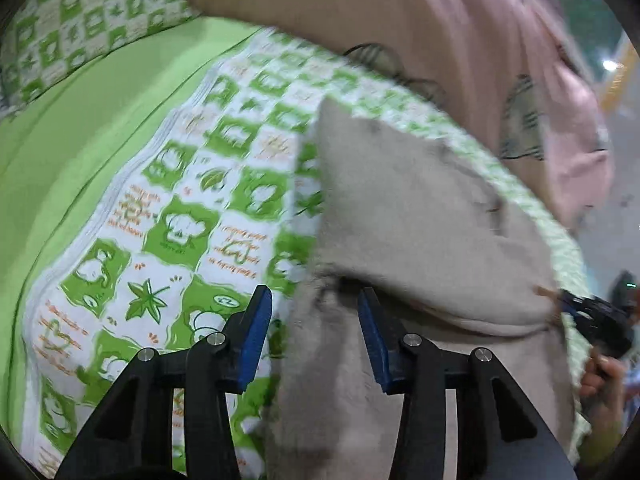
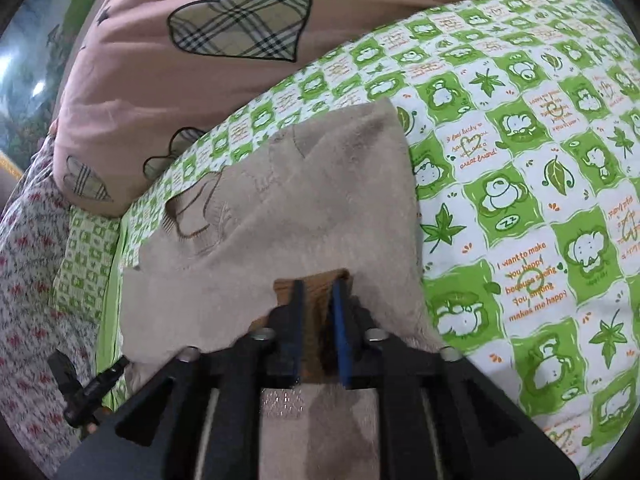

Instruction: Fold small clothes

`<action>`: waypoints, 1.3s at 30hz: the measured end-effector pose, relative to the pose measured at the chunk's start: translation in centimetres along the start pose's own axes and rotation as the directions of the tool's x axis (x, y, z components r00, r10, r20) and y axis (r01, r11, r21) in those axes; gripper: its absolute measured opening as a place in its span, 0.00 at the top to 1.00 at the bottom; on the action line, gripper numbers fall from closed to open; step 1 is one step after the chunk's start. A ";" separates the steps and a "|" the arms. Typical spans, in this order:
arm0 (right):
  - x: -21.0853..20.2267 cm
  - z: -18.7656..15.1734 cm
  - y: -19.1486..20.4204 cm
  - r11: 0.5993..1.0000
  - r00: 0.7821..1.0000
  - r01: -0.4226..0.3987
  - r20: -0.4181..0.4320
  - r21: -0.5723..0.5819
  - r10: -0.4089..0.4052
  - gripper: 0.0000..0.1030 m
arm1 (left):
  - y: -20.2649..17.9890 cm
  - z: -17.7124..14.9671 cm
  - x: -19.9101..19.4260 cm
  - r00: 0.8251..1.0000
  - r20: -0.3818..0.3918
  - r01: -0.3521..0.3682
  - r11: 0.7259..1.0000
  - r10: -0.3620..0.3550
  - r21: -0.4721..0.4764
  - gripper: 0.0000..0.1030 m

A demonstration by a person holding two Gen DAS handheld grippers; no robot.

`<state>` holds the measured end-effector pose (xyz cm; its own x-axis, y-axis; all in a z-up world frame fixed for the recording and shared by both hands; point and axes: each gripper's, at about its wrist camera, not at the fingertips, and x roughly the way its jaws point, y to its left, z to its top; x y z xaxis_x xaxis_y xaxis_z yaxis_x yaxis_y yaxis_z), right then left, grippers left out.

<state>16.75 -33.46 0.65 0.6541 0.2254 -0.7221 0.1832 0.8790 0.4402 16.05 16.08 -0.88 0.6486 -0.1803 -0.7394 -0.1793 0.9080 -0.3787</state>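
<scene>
A small beige knit garment (image 1: pixel 420 216) lies on a green-and-white printed bedsheet (image 1: pixel 172 200). My left gripper (image 1: pixel 316 300) is open, its blue pads either side of the garment's near edge, with nothing held. In the right wrist view the same garment (image 2: pixel 288 208) shows a stitched figure on its front. My right gripper (image 2: pixel 318 288) is shut on the garment's brown cuff (image 2: pixel 316 280) at its near edge. The right gripper also shows at the far right of the left wrist view (image 1: pixel 592 316).
A pink quilt with plaid hearts (image 2: pixel 192 40) lies bunched behind the garment. A plain green sheet (image 1: pixel 80 120) and a printed pillow (image 1: pixel 80 20) are to the left. A floral cloth (image 2: pixel 28 280) lies at the bed's edge.
</scene>
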 end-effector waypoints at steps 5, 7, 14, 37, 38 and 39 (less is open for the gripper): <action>-0.1 -0.6 0.8 0.998 0.999 -0.042 0.009 -0.055 0.042 0.44 | -0.8 3.8 0.5 0.998 0.011 0.057 0.998 -0.057 0.027 0.41; 0.5 -0.9 1.1 0.998 1.000 -0.005 -0.006 -0.064 0.005 0.44 | -1.4 5.3 2.8 0.999 -0.027 0.045 0.998 -0.044 0.040 0.40; 1.6 -0.9 2.1 0.993 0.999 -0.002 -0.054 -0.121 -0.005 0.95 | -1.9 8.4 10.4 0.991 -0.120 0.058 0.997 -0.052 0.049 0.86; 4.8 -0.6 4.5 0.968 0.978 0.153 -0.107 -0.198 -0.177 0.87 | -1.0 8.3 10.1 0.996 0.016 -0.085 0.996 0.085 0.027 0.88; 4.6 -0.6 3.7 0.979 0.983 0.134 -0.102 -0.154 -0.150 0.87 | -1.1 8.3 9.8 0.996 0.012 -0.093 0.995 0.092 0.029 0.88; 4.1 -0.6 3.4 0.986 0.987 0.117 -0.092 -0.120 -0.129 0.87 | -1.1 8.2 9.3 0.995 0.009 -0.102 0.994 0.102 0.034 0.87</action>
<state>19.61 -29.30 -1.16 0.5545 0.1479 -0.8190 0.1690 0.9436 0.2848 28.34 16.48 -2.75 0.6338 -0.0830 -0.7690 -0.2193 0.9341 -0.2817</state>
